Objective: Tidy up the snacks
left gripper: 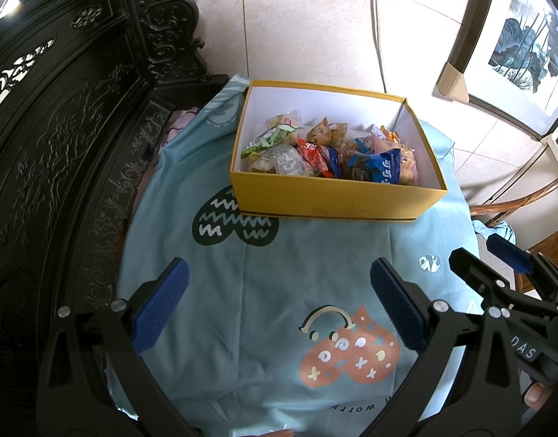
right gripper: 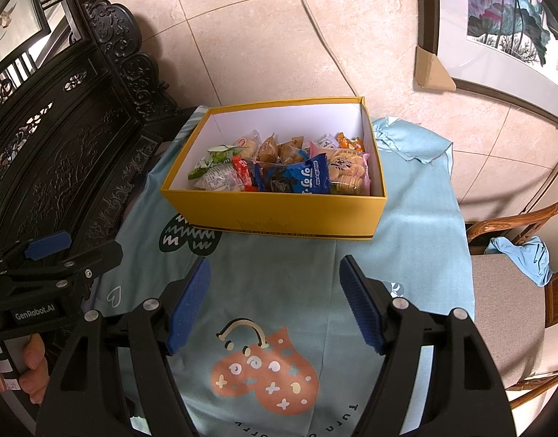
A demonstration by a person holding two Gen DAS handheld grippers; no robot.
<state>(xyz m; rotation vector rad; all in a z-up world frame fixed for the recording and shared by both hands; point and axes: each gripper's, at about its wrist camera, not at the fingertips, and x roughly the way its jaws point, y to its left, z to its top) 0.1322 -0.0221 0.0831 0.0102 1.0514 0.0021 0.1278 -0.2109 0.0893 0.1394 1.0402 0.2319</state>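
Yellow box (right gripper: 275,211) of snacks (right gripper: 279,167) on blue cloth (right gripper: 279,284); left gripper (left gripper: 279,302) and right gripper (right gripper: 275,298) both wide, empty, short of box.

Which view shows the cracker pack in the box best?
Right wrist: the cracker pack lies face-up in the box, round crackers clear. In the left wrist view, the blue packet and the box wall hide most of it.

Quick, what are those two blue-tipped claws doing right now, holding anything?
Left gripper: open, holding nothing.
Right gripper: open, holding nothing.
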